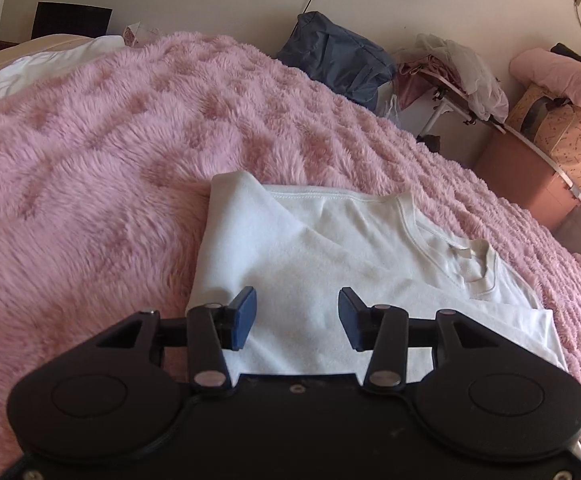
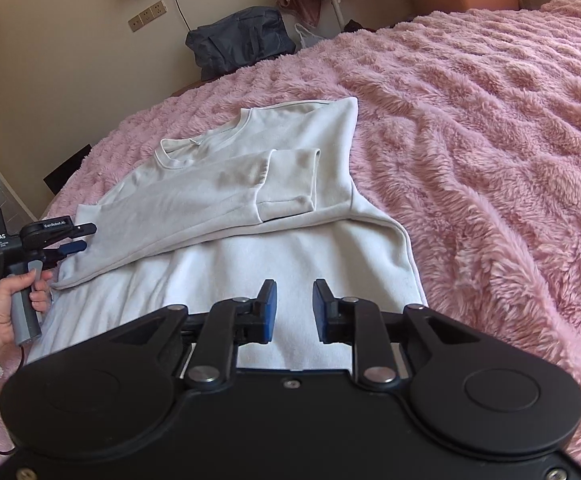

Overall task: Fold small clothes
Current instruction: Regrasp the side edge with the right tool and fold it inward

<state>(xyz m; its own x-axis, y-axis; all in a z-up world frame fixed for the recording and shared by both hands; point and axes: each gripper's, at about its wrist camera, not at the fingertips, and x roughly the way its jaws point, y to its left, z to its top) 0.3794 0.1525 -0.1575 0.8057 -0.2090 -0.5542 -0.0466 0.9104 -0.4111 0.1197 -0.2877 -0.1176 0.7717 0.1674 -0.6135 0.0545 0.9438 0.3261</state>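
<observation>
White sweatshirt [image 2: 226,196] lies flat on the bed's pink fluffy blanket [image 2: 470,128], neckline [image 2: 178,152] toward the far wall.

Done so far, as it reads from the cloth: both sides turned in. One sleeve [image 2: 286,184] lies folded across the chest, cuff toward the right edge; from the left wrist view the other side [image 1: 250,220] is lapped diagonally over the body. Fold lines look reasonably straight, a few soft wrinkles in the lower half.

Left to do (my read): the lower body panel [image 2: 250,280] is still flat and unfolded toward me, so the hem-to-collar fold remains, maybe one more halving after that. Call it roughly halfway.

Fingers:
- My left gripper [image 1: 296,318]: fingers wide apart, nothing between them, hovering over the near part of the shirt. In the right wrist view it [image 2: 72,246] sits at the shirt's left edge, my hand [image 2: 14,304] on the grip. Can't tell from there if the tips touch the cloth.
- My right gripper [image 2: 293,308]: fingers set narrow, with a clear gap, empty, above the lower panel near the hem. No cloth pinched.

Next move likely needs both grippers on the two hem corners (hem itself is hidden under the gripper bodies in both views, so corner positions unconfirmed). Risk: fluffy blanket may snag into the pinch along with the fabric.
</observation>
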